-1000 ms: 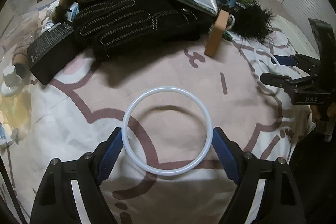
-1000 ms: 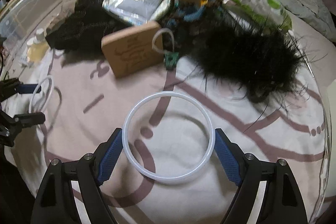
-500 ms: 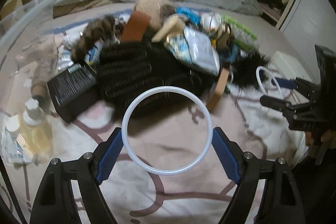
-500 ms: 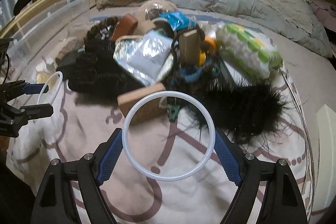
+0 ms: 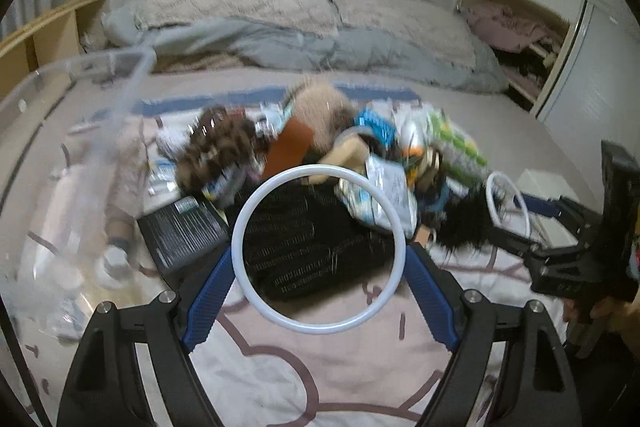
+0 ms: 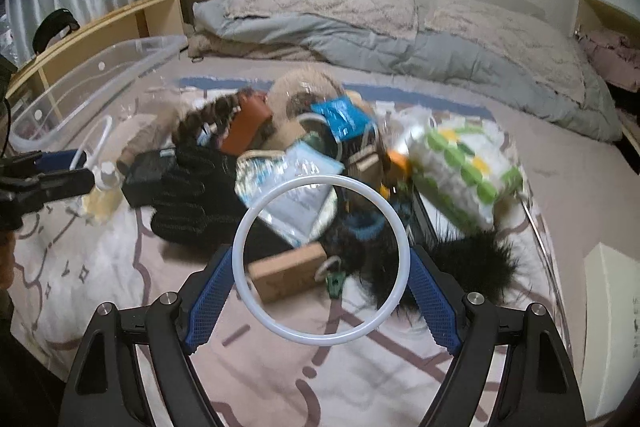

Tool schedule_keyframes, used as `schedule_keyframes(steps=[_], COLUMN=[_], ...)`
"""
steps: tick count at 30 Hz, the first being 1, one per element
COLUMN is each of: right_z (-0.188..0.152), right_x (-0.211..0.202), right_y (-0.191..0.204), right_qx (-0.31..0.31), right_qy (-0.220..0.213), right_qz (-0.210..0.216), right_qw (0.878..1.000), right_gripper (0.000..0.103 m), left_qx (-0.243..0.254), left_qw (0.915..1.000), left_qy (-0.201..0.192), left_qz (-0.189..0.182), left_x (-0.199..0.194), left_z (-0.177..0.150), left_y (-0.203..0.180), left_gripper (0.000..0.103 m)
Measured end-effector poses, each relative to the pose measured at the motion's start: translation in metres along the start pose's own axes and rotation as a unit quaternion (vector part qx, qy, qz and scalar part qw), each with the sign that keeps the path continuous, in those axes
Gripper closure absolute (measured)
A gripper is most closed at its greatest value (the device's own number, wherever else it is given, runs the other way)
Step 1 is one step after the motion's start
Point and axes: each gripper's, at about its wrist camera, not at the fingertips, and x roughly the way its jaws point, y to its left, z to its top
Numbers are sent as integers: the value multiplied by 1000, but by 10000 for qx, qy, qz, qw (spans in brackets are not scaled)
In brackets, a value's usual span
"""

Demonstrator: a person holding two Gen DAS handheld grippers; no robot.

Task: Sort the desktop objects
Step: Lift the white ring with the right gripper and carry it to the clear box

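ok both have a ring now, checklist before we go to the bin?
1. Left gripper jaws shut on left white ring, pads on both its sides: ok.
2. Right gripper jaws shut on right white ring, same hold: ok.
3. Both rings clear of the pile, held in the air in front of it: ok.
4. Grippers apart from each other: ok.
5. Clear bin in view, off to the left: ok.
6. Free room inside the bin: cannot tell, its wall blurs what lies in it.
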Motion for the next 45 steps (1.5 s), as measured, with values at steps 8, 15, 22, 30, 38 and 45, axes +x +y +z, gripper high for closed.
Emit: schedule_keyframes(steps=[8,15,22,30,38,45], right_z=[35,56,77,112,157,181], right_x=[-18,-26,-29,-38,-45,-46], right_y=[6,22,40,69,122,167], right_qx=[19,-48,-161,-433,-811,-968], right_qy=[-415,-628,-812,-1111,-1420,-1530], right_qz=[137,252,383,579,951,1362], right_qw=[9990,9977,9958,9912,9819,9740], right_gripper=[18,18,18,18,18,18], left_qx=[-115,-242,-443,-847,-925,-1195], left_qw=[9972,9933,9827,9731,9660,9586], left_qy=[-509,-617,-1034,-1203,-1123,-1021], left_qz=[535,944,1473,1775,2137,2372], left_x=[-41,-69,-102,-121,-122,-125], left_z=[44,68,79,77,70,64], left_y=[13,38,74,115,139,166], left_gripper=[18,18,18,18,18,18])
